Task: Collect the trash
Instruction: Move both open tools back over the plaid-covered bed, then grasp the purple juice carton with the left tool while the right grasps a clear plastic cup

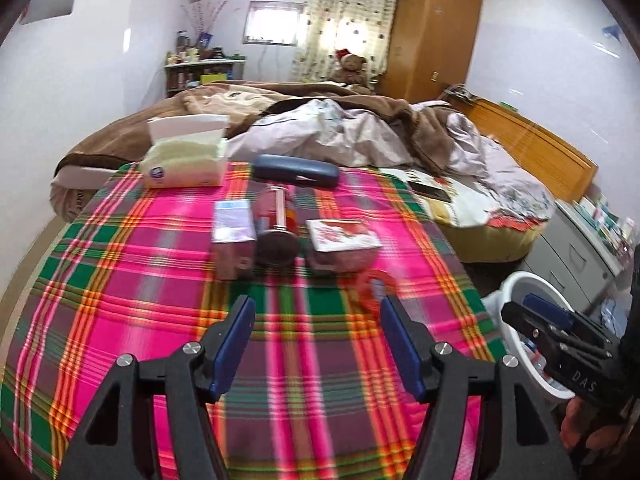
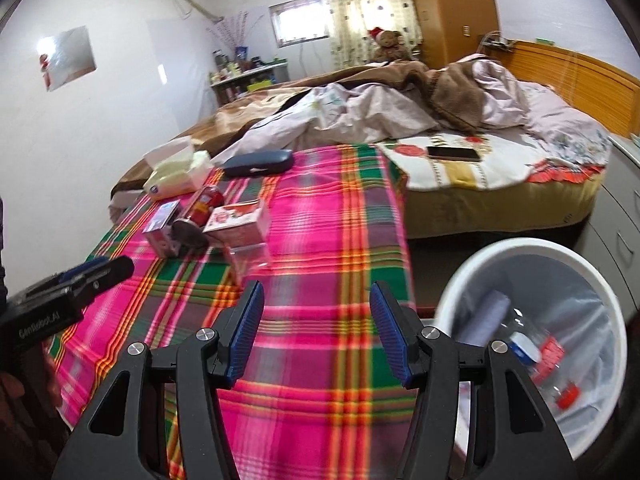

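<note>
Both tongs spread wide, gripping nothing: left tongs [image 1: 316, 332] over plaid-clothed desk [image 1: 140, 300] facing lying red metal can [image 1: 277, 220]; right tongs [image 2: 316, 328] beside white round plastic trash bin [image 2: 480, 264] holding bottles.

Plaid tablecloth [image 1: 120, 280]: woven cloth, matt. Can [image 1: 277, 224]: glossy metal. Bin [image 2: 500, 252]: smooth white plastic w/ clear film liner. Headboard [image 2: 580, 76]: varnished wood. Gripper pads [image 2: 246, 332]: ribbed blue rubber.

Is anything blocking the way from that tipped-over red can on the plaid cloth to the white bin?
Yes. Beside the red can lies a strawberry-print box, on the side toward the white bin. Past it, only bare plaid cloth.
</note>
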Available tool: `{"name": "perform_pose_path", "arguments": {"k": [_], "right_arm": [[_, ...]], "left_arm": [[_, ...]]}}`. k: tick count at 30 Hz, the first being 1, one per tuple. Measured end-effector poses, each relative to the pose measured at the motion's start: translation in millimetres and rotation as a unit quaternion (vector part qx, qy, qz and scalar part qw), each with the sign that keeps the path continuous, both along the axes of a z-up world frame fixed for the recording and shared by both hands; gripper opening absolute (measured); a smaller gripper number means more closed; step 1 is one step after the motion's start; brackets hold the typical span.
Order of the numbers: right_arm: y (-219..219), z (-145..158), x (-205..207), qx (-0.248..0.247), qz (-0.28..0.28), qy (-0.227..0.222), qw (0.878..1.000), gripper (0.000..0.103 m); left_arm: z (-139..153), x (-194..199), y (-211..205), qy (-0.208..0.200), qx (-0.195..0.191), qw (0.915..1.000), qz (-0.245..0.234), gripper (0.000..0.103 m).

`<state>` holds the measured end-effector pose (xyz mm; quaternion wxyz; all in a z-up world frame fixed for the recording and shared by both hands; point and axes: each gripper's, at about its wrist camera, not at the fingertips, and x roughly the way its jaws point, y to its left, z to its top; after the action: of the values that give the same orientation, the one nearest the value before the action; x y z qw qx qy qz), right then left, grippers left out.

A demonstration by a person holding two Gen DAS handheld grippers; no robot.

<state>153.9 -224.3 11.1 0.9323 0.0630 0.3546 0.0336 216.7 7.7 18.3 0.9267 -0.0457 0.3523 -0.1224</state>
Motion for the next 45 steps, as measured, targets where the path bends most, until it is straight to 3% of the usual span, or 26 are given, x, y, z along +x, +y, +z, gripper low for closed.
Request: {"name": "perform_pose_path", "arguments": {"k": [14,31,45], "right_arm": [[41.6,-17.0,46.3,0.014,0.052,0.029,0.998,0.060],[57.8,-45.1,85.6,-0.018,0.056,0.077,0.995,0.061],[50.2,-50.9,94.3,-0.008,0.041,0.092,0.995,0.061]], "left_arm": [[-12.7,52.8,56.2,0.015,-0.003,0.9986,0.051,0.070],[-34.3,119.6,42.1,0.041,0.019,0.9982,0.040,0.072],[-51.1,138.6,48.3,0.061,0.015,0.9967,0.052,0.071]]}}
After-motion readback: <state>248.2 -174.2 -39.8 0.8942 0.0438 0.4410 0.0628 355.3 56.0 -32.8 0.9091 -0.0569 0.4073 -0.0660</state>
